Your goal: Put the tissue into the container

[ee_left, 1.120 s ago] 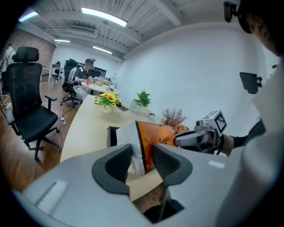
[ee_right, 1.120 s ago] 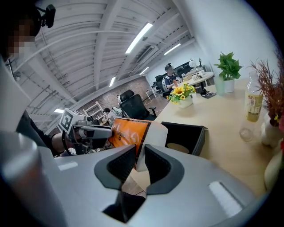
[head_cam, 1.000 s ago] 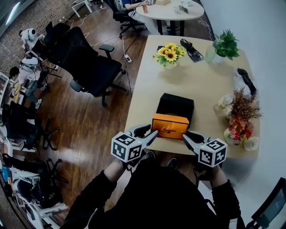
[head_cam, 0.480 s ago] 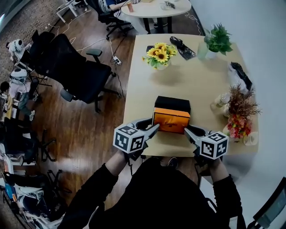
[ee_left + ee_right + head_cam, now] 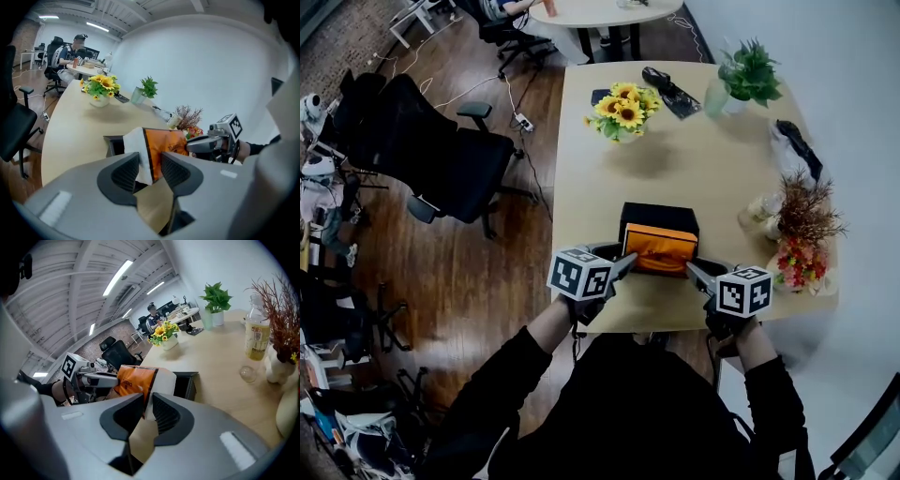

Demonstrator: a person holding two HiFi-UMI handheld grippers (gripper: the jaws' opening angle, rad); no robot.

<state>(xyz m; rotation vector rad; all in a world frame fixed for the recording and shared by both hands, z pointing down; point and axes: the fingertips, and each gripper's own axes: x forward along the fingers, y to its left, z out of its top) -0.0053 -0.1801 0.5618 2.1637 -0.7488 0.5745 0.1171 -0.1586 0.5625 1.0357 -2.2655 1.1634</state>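
Tabletop (image 5: 694, 159): carries the container near its 6 o'clock edge.
Container (image 5: 659, 212): black, open on top, seemingly waiting for the load.
Tissue pack (image 5: 658, 247): orange, held at the container's 6 o'clock rim, with its long axis running 9 to 3 o'clock.
Left tongs (image 5: 623, 266): clamped on the 9 o'clock end.
Right tongs (image 5: 693, 271): clamped on the 3 o'clock end.
Next: probably a level shift toward 12 o'clock, then lowering.

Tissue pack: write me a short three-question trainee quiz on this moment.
1. True or false: only the left claw grips the orange tissue pack.
2. In the head view, the container lies: A) just beyond the pack; B) left of it; C) right of it.
3. What colour is the container?
Key: 1 false, the right claw grips it too; 2 A; 3 black.
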